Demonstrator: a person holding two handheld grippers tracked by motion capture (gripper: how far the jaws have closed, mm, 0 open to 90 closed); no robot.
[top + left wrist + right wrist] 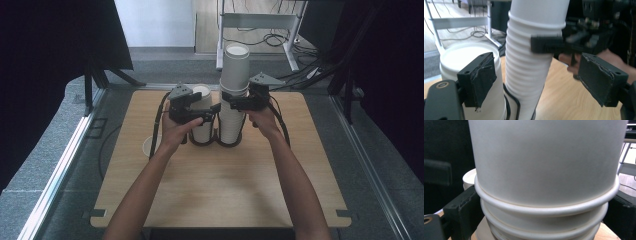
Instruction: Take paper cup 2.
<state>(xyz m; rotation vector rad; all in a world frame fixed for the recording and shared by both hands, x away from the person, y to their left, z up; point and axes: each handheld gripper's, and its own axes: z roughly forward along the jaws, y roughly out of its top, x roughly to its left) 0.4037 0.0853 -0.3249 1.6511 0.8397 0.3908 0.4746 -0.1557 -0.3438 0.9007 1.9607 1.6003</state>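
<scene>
Right gripper (235, 103) clamped on tall stack (234, 95), high among its rims. Left gripper (537, 80) apart, holding nothing, short stack (469, 75) beside its left jaw. Best lift straight, steadying lower cups.

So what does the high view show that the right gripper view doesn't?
High view: the whole light wooden table, both forearms, and a single white paper cup lying at the table's left edge. Right gripper view: ridged rims close up, its black jaws flanking the stack. Both: the tall stack of white paper cups and the shorter stack beside it.
</scene>
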